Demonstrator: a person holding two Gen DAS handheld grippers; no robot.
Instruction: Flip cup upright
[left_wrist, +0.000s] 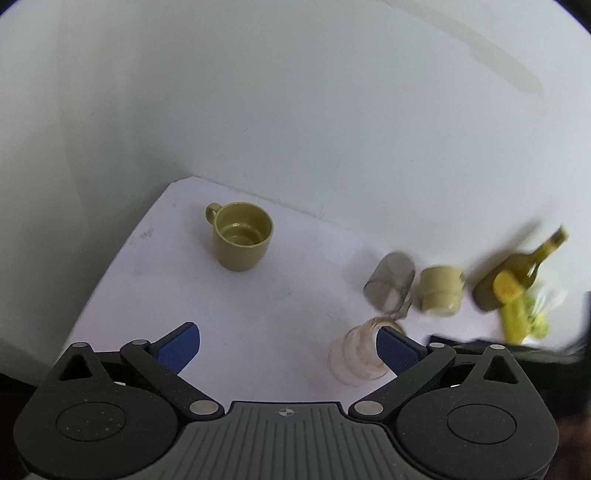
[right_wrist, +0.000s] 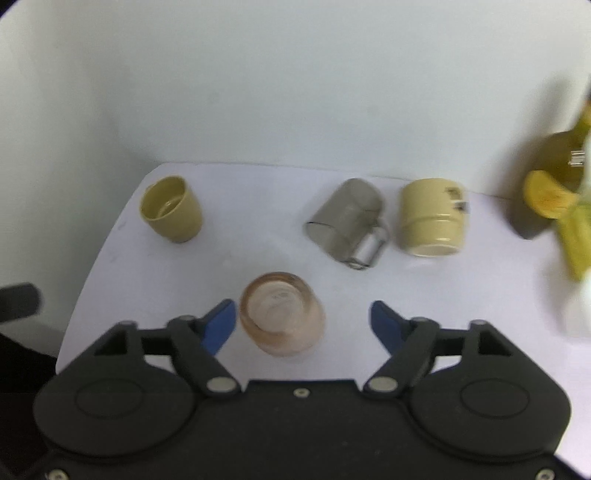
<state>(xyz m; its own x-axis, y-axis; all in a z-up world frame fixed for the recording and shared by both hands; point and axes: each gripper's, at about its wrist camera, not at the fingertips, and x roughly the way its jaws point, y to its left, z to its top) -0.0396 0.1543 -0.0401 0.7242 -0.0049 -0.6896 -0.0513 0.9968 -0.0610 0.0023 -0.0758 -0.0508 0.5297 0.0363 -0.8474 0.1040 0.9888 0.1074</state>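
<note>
Left gripper (left_wrist: 288, 345) hovering, fingers spread wide, gripping nothing; right gripper (right_wrist: 303, 321) likewise wide, the pink glass (right_wrist: 282, 314) sitting upside down between its fingers, untouched; olive mug (left_wrist: 242, 236) standing upright.

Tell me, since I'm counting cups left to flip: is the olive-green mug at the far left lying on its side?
No, the olive-green mug stands upright on the table, its open mouth facing up.

Both wrist views look down along their fingers from close above the white table (left_wrist: 258, 314), sharing its cups.
</note>
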